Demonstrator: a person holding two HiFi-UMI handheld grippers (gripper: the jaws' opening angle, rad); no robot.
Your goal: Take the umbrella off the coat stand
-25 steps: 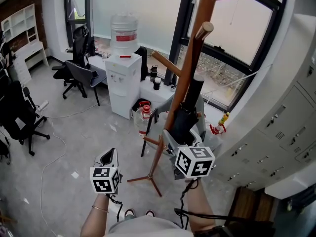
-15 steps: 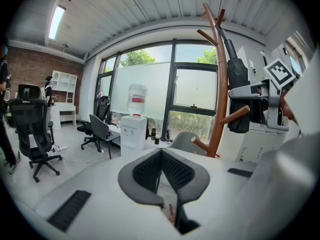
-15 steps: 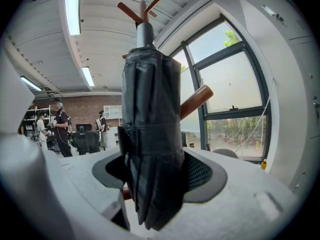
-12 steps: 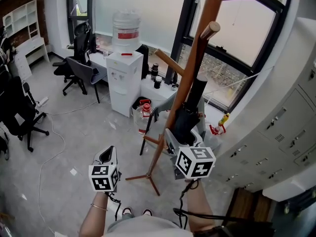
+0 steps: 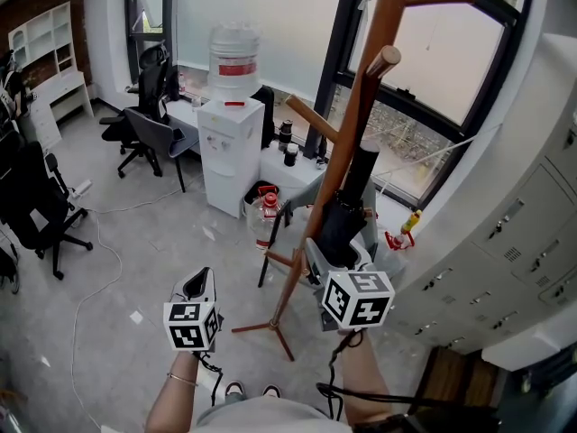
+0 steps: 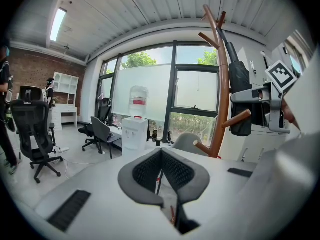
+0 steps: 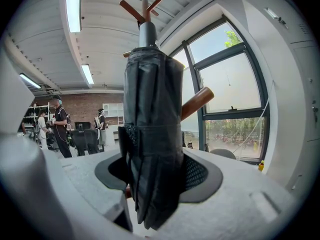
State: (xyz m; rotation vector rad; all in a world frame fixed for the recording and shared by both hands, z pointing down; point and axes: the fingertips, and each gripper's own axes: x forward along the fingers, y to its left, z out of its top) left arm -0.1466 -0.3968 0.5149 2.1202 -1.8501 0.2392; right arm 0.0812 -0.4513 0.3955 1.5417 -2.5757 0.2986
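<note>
A folded black umbrella (image 5: pixel 347 207) hangs upright against the brown wooden coat stand (image 5: pixel 362 88), below one of its pegs. My right gripper (image 5: pixel 341 253) is at the umbrella's lower part. In the right gripper view the umbrella (image 7: pixel 152 134) fills the gap of my right gripper (image 7: pixel 155 171); its jaws have just been closing and both pads touch the fabric. My left gripper (image 5: pixel 198 285) hangs apart at the left, away from the stand. In its own view my left gripper (image 6: pixel 161 156) has its pads together with nothing between them, and the umbrella (image 6: pixel 240 99) shows at the right.
A water dispenser (image 5: pixel 230 142) and a small table stand behind the coat stand. Office chairs (image 5: pixel 149 133) are at the left, and a cable lies on the floor. Grey lockers (image 5: pixel 505 233) line the right. The stand's legs (image 5: pixel 270 327) spread near my feet.
The right gripper's jaws have drawn slightly closer around the umbrella. Both hands stay where they were, and the head view has shifted only slightly.
</note>
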